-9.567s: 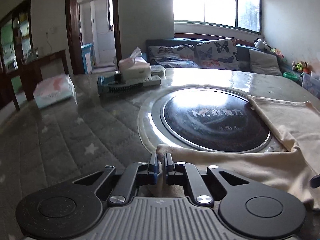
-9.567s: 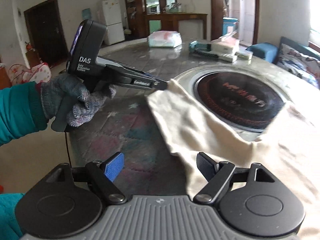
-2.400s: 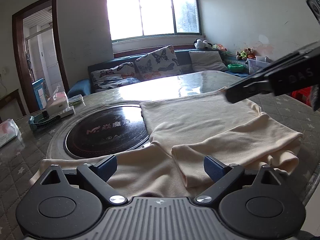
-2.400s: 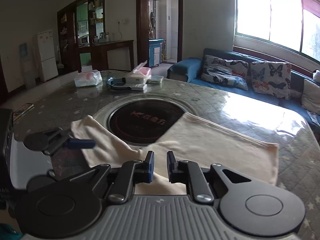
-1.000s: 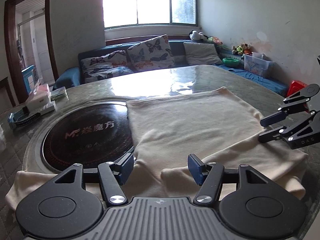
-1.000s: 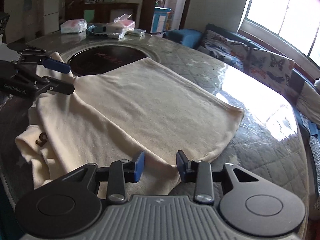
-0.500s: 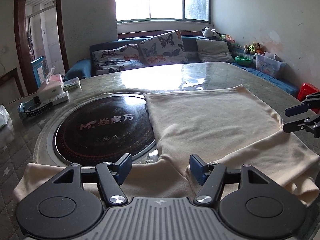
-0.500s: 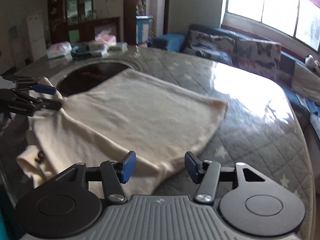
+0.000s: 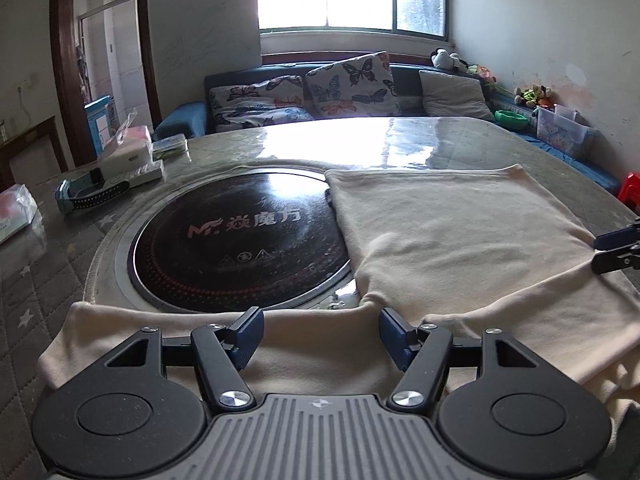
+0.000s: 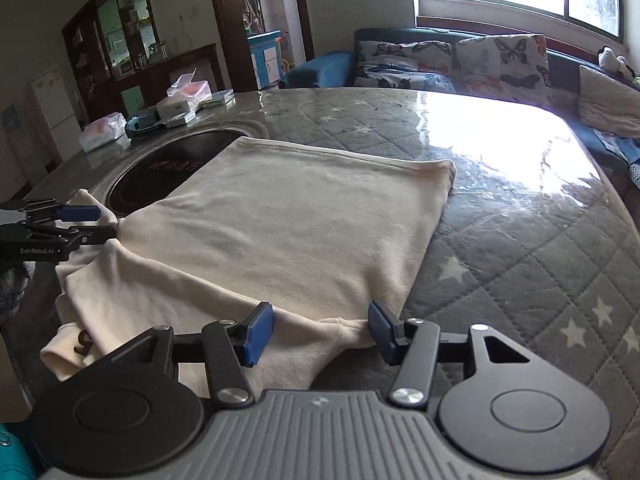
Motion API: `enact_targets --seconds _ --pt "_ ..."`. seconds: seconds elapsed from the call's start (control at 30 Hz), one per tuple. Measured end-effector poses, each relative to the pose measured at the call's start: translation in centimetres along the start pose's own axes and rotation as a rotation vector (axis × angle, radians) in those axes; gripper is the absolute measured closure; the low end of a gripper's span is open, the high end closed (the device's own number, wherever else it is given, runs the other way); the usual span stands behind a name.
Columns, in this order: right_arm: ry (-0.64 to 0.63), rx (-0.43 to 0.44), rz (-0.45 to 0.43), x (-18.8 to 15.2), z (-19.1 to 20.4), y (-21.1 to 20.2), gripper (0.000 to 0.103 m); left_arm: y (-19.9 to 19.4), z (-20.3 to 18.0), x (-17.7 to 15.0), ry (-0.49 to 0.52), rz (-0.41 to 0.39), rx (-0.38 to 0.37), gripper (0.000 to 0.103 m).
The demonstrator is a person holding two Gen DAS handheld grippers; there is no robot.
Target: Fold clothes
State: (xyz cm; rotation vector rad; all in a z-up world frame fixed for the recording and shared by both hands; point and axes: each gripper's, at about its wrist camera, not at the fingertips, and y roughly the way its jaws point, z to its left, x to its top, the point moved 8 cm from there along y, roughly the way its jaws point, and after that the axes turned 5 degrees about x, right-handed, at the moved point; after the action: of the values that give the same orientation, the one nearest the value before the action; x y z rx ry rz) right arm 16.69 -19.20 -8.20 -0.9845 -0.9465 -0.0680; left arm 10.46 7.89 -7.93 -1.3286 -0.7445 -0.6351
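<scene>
You are working over a quilted table point(image 10: 540, 240) with a cream garment point(image 10: 288, 216) lying spread across it, its far part flat and partly covering the black round cooktop point(image 9: 240, 240) set in the middle. The near edge, toward you, is lying doubled and rumpled, with one sleeve reaching out on the left side.

It is looking soft, light and limp to me, so it is likely going to sag and drag when lifted; you are best taking it at a hem or corner, pinching both layers together.

Your left gripper point(image 9: 320, 334) is hovering just above the near sleeve and shoulder, jaws spread wide and holding nothing. Your right gripper point(image 10: 320, 330) is hanging likewise wide and empty, its fingers straddling the bunched near right corner.
</scene>
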Motion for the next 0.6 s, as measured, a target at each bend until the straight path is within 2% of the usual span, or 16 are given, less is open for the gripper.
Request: enact_targets --seconds 0.13,0.27,0.5,0.6 --pt "-0.005 -0.013 -0.003 0.0 0.1 -0.2 0.049 -0.1 0.5 -0.1 -0.009 0.001 0.008 0.036" --pt "-0.084 -0.056 -0.013 0.3 1.5 -0.4 0.049 -1.4 0.7 0.3 -0.01 -0.03 0.009 0.036" --pt "-0.15 -0.16 -0.008 -0.6 2.1 -0.5 0.046 -4.0 0.4 -0.3 0.01 -0.056 -0.012 0.036" --pt "-0.163 -0.145 -0.03 -0.8 3.4 -2.0 0.046 -4.9 -0.3 -1.0 0.027 -0.057 -0.039 0.036"
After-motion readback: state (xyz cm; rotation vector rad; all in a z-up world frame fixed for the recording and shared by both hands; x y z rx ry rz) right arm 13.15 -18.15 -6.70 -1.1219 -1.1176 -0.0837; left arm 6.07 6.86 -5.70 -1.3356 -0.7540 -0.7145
